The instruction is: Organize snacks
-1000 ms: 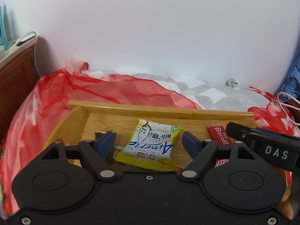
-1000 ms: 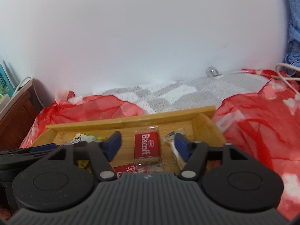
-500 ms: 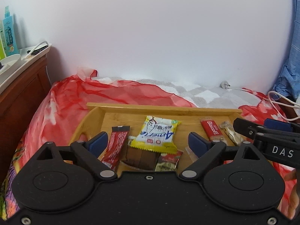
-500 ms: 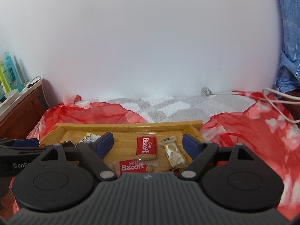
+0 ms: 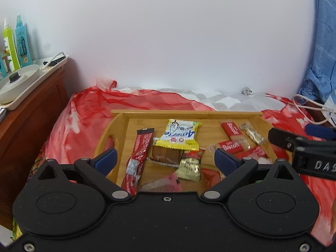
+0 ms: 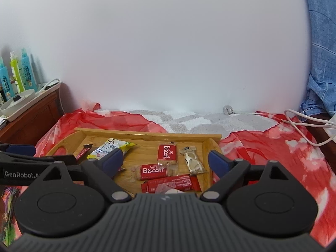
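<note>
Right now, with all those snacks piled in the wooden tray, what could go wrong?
The yellow packet lies on top of the brown bar, so grabbing one could drag the other. The tray sits on a slippery-looking red sheet and might slide if bumped. Both claws, left claw and right claw, are opening with nothing between them, close together, so they could knock each other.

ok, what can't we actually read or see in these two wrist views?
- Near edge of the wooden tray: hidden by each gripper's body, both views.
- Pink packet: cut off by the left gripper housing, left view.
- Long red wrapper: print too small, right view.
- Bottle labels: blurred at frame edge.
</note>
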Tool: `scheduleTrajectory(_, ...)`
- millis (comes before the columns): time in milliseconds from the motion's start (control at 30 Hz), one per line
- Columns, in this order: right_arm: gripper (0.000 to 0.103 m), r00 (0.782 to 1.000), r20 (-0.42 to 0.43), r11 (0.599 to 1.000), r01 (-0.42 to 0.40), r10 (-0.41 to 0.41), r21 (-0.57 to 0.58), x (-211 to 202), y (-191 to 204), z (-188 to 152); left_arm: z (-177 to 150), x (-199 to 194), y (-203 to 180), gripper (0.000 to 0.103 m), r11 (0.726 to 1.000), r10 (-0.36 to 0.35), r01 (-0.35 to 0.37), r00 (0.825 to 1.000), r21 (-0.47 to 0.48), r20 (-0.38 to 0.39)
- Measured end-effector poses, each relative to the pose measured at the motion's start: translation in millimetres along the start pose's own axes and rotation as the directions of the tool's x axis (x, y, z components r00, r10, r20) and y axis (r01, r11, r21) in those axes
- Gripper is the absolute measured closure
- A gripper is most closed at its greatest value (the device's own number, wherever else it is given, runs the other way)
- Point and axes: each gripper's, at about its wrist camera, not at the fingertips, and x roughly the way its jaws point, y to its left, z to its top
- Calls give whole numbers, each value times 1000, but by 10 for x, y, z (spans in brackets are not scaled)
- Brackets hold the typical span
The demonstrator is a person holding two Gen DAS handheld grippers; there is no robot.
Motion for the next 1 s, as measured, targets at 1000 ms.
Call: scheduleTrajectory(1000,0,997,72,999,-35,37,-34,-791,98,-581,-811,-814,75,3,999,-22,21,999,32,38)
